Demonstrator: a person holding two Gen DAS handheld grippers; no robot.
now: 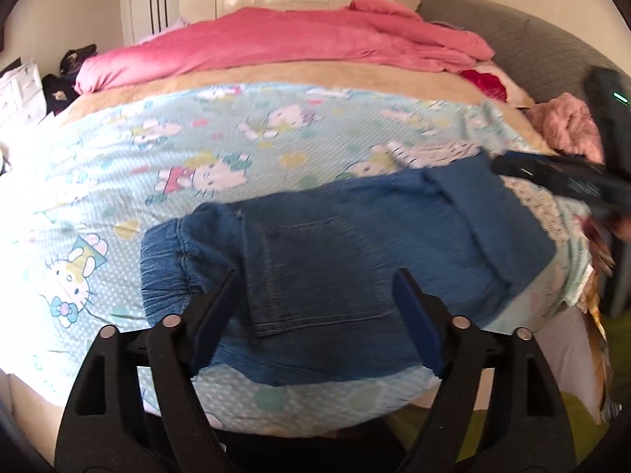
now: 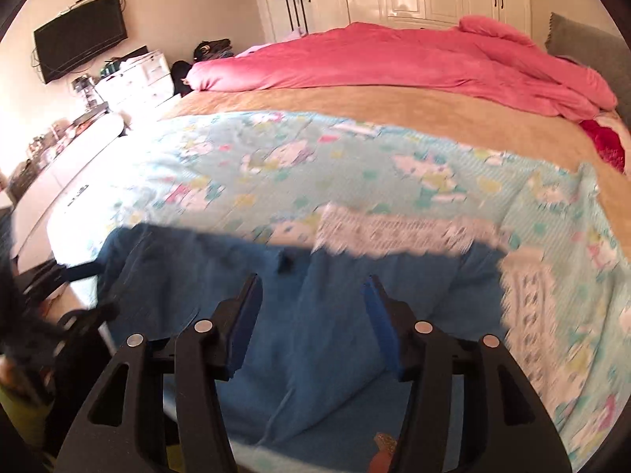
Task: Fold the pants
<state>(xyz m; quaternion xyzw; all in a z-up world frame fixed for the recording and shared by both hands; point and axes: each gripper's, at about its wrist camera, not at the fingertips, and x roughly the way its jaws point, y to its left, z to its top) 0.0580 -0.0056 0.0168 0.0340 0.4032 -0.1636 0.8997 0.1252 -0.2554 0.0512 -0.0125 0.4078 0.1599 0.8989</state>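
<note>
Folded blue denim pants (image 1: 355, 236) lie flat on pale blue cartoon-cat print bedspread (image 1: 157, 149), near bed's front edge. Left tool (image 1: 315, 299) wide, nothing between blue pads, hovers above pants' back pocket. Right tool (image 2: 313, 315) parted, empty, over pants' other end. Pink quilt (image 2: 394, 59) bunched well behind.

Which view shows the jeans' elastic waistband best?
The left wrist view: the gathered waistband of the jeans is fairly sharp, beside the back pocket. The right wrist view shows only blurred blue denim, no waistband discernible.
</note>
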